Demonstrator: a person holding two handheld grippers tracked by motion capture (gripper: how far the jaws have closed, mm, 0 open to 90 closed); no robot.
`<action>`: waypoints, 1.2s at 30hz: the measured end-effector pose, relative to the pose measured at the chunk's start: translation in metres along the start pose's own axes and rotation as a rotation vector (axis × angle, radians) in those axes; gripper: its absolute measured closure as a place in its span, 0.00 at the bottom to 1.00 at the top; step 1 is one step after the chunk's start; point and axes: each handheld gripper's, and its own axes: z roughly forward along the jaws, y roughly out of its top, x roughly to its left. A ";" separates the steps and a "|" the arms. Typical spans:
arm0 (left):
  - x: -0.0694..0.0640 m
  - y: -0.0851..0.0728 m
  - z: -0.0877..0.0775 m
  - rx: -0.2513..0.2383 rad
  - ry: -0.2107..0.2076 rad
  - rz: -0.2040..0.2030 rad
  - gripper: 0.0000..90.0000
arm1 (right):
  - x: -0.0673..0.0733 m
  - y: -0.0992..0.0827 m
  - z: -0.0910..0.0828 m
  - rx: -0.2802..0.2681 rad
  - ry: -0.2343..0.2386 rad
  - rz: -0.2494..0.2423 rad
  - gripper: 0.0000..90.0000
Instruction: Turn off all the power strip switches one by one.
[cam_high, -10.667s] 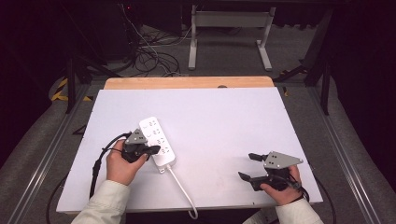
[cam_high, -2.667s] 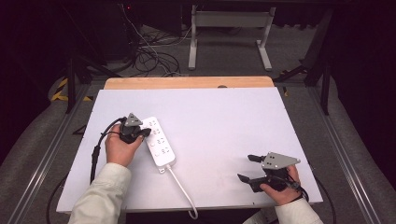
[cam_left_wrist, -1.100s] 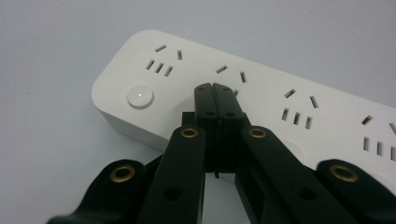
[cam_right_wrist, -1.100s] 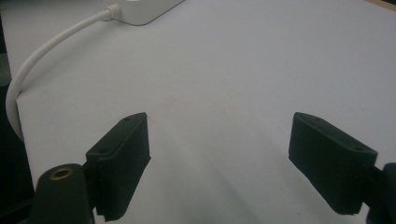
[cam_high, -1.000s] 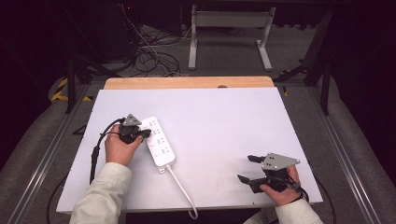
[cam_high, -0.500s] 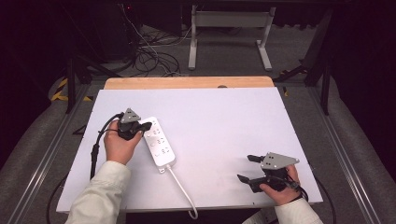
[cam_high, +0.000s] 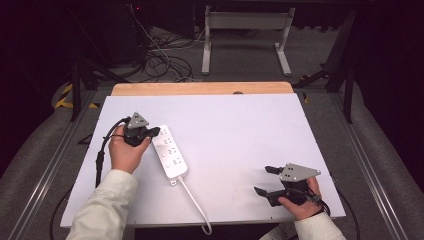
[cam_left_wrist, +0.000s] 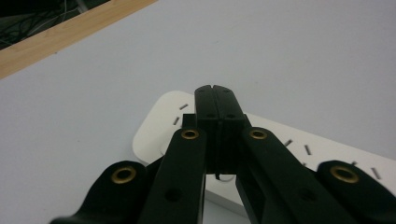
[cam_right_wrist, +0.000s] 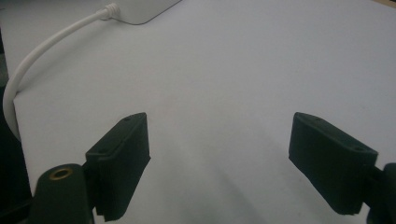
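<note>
A white power strip (cam_high: 171, 153) lies on the white table (cam_high: 240, 130) left of centre, its white cord (cam_high: 194, 201) running to the front edge. My left gripper (cam_high: 156, 131) is shut with nothing between its jaws, its tip over the far end of the power strip (cam_left_wrist: 299, 149); whether it touches the strip I cannot tell. In the left gripper view the two black pads (cam_left_wrist: 215, 100) press flat together. My right gripper (cam_high: 266, 180) rests near the table's front right, open, with bare table between its fingers (cam_right_wrist: 122, 156). The cord (cam_right_wrist: 32, 65) and a corner of the strip (cam_right_wrist: 147, 7) lie beyond it.
A wooden strip (cam_high: 200, 88) borders the table's far edge. Behind it stand a metal frame (cam_high: 245, 35) and loose cables (cam_high: 160, 60) on the floor. A black cable (cam_high: 102, 150) trails from the left gripper off the table's left side.
My left hand has shifted a little toward the far end of the power strip. The right gripper has stayed where it was.
</note>
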 end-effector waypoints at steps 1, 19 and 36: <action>0.003 0.000 0.002 0.005 0.012 -0.003 1.00 | 0.000 0.000 0.000 0.001 -0.001 0.000 0.23; 0.022 -0.014 0.027 0.063 0.012 -0.071 1.00 | -0.001 0.000 0.000 0.003 0.000 0.000 0.23; 0.022 -0.016 0.030 0.089 0.024 -0.061 1.00 | 0.000 -0.001 0.000 0.003 0.002 -0.001 0.23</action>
